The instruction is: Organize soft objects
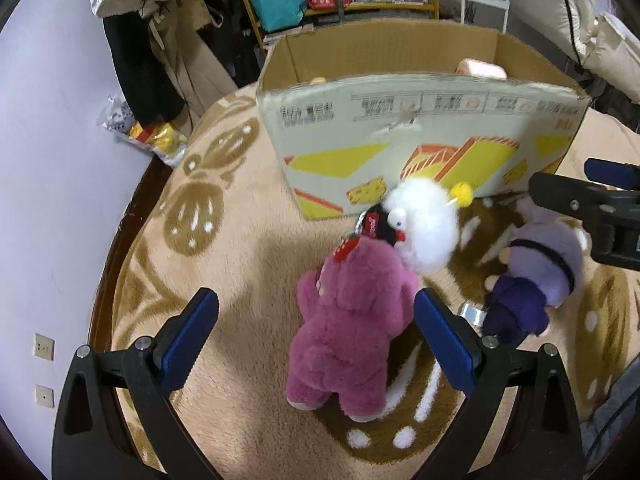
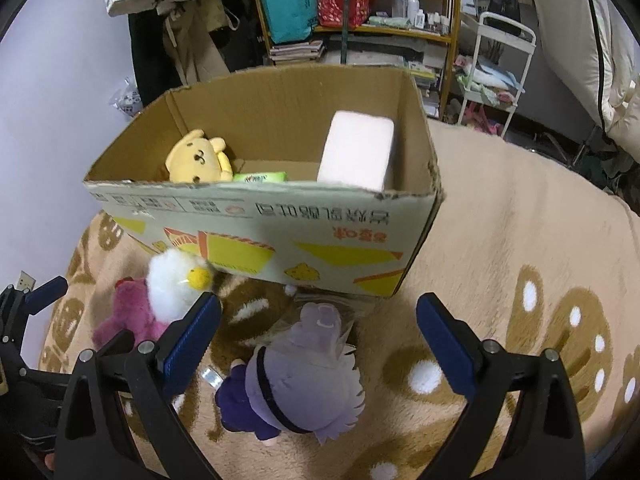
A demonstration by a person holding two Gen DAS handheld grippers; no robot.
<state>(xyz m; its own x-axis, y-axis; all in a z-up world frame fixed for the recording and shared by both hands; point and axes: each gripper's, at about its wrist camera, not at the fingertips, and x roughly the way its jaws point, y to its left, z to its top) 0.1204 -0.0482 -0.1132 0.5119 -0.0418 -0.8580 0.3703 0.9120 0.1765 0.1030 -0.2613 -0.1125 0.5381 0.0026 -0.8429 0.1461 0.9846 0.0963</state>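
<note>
Your right gripper [image 2: 318,328] stood with its jaws wide apart above a purple-haired doll [image 2: 296,384], which lay on the tan patterned blanket [image 2: 500,240] without touching either blue pad. Just beyond the doll sat the open cardboard box [image 2: 280,224], and inside it you had a yellow bear plush [image 2: 198,157] at the left, a green packet [image 2: 260,177] beside it and a pale pink block [image 2: 356,150] upright at the right. A white fluffy toy [image 2: 172,284] rested against the box's near left corner with a pink plush [image 2: 128,316] touching it, and your left gripper [image 2: 24,320] showed at the left edge.
</note>
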